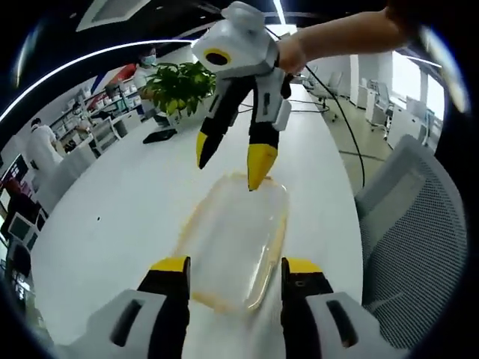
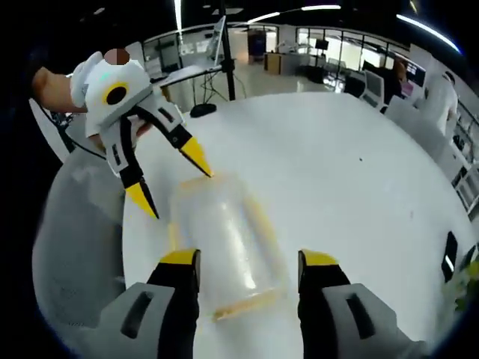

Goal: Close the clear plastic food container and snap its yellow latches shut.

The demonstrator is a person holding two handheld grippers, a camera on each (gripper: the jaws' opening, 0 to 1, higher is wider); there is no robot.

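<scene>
The clear plastic container [image 1: 236, 235] lies on the white table [image 1: 112, 217], with yellow trim along its edges. It sits between my left gripper's [image 1: 236, 265] open jaws at its near end. My right gripper [image 1: 230, 158] hangs open over the far end, one yellow fingertip [image 1: 260, 166] at the container's rim. In the right gripper view the container [image 2: 224, 228] lies lengthwise between the right gripper's [image 2: 248, 259] open jaws, a yellow latch [image 2: 243, 303] at its near end. The left gripper [image 2: 171, 178] stands open at the far end. Whether the lid is fully seated I cannot tell.
A potted plant [image 1: 178, 86] and a flat black object [image 1: 159, 135] are at the table's far end. A grey mesh chair [image 1: 412, 224] stands close on the right of the table. A dark phone [image 2: 449, 254] lies near the table edge. People and desks are in the background.
</scene>
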